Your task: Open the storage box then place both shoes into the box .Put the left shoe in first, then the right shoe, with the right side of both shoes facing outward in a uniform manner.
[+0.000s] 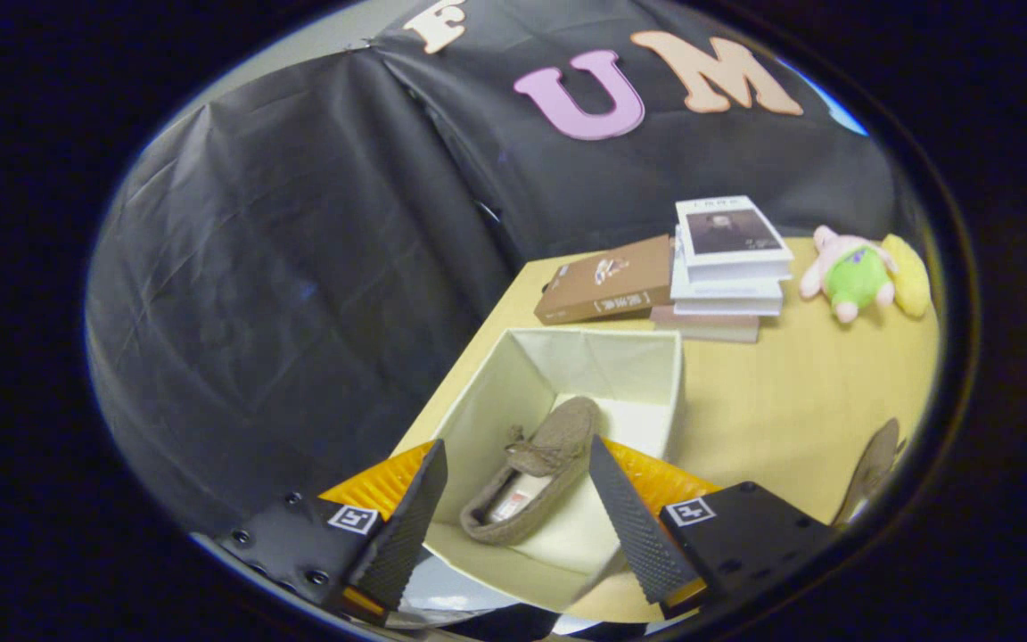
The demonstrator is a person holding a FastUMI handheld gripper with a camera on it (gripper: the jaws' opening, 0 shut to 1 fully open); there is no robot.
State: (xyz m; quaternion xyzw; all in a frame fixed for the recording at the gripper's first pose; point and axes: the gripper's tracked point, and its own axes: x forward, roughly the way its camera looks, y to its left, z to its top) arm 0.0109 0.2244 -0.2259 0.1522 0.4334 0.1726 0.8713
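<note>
- Your claw (513, 508) hangs wide and empty above the storage box (647, 379), one shoe (540, 468) inside.
- The second shoe (870, 468) on the worktop (790, 401) looks soft, light; pinch its heel collar.

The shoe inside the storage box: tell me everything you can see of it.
The shoe is a tan-brown moccasin slipper that looks like suede, with a small bow on the upper and a pale lining showing through its opening. It lies sole-down and diagonal on the floor of the open cream storage box, toe toward the far wall. The gripper hovers open above it, fingers either side, not touching.
</note>
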